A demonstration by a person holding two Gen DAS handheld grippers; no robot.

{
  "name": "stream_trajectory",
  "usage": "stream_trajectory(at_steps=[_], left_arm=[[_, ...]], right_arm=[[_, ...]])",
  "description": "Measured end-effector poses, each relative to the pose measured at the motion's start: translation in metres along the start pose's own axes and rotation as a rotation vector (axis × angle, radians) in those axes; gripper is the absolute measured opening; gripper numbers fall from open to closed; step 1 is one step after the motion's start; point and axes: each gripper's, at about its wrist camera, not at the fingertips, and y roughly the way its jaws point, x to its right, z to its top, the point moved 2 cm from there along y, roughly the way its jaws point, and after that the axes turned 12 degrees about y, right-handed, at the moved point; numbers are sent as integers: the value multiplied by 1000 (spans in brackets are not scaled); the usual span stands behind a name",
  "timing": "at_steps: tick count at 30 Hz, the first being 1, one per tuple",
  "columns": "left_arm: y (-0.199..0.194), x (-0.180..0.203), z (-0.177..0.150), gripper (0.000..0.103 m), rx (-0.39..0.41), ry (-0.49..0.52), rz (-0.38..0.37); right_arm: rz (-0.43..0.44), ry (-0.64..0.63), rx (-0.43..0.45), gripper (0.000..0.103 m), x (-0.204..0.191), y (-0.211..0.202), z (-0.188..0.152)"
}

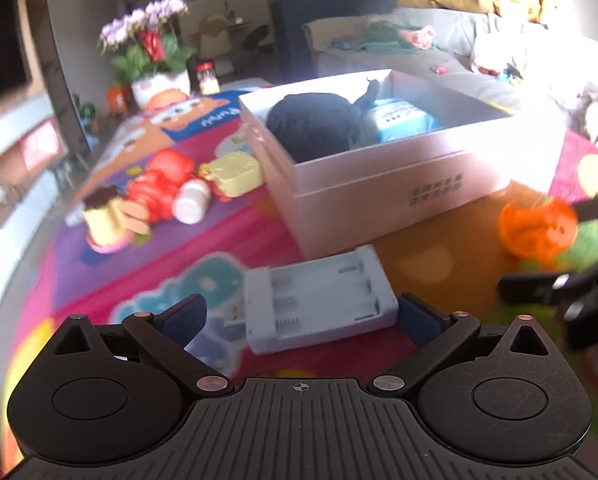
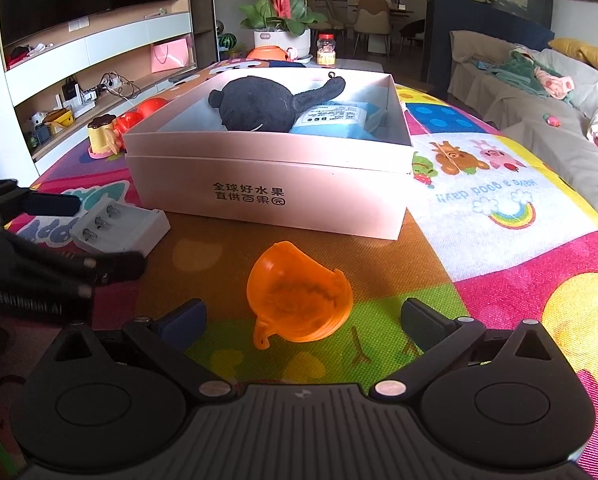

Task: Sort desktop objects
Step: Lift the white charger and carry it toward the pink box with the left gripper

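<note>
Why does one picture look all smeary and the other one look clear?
Left wrist view: blurred all over, the toy pile and flowers smeared, the white box washed out by bright light, though the battery charger between the open fingers is readable. Right wrist view: sharp, the box's print and the orange cup crisp; straight edges bend near the rim from the fisheye lens.

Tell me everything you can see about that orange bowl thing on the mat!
The orange bowl looks like thin, see-through plastic with ridged rings around its outside. It has a small loop handle at its lower rim and a notch in its upper edge. It lies tipped on its side, its opening facing the camera, and looks empty. It rests on the colourful play mat, in front of the pink box without touching it. The right gripper is open, one finger on either side, neither touching the bowl.
</note>
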Motion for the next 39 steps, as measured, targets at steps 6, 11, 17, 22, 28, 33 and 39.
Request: stream_trajectory(at_steps=[6, 11, 17, 22, 28, 33, 39], left_arm=[[2, -35, -10, 103, -12, -57, 6], [24, -50, 0, 103, -3, -65, -83], [34, -48, 5, 103, -12, -81, -125], [27, -36, 5, 102, -4, -90, -113], [-2, -9, -6, 95, 25, -45, -179], [-24, 6, -19, 96, 37, 18, -229], [-24, 5, -21, 101, 11, -10, -214]], right_arm=[[-3, -3, 0, 103, -1, 0, 0], [-4, -3, 0, 103, 0, 0, 0], [-5, -4, -1, 103, -1, 0, 0], [-4, -4, 0, 103, -1, 0, 0], [15, 10, 15, 103, 2, -3, 0], [6, 6, 22, 96, 2, -4, 4], [10, -66, -8, 50, -11, -6, 9]])
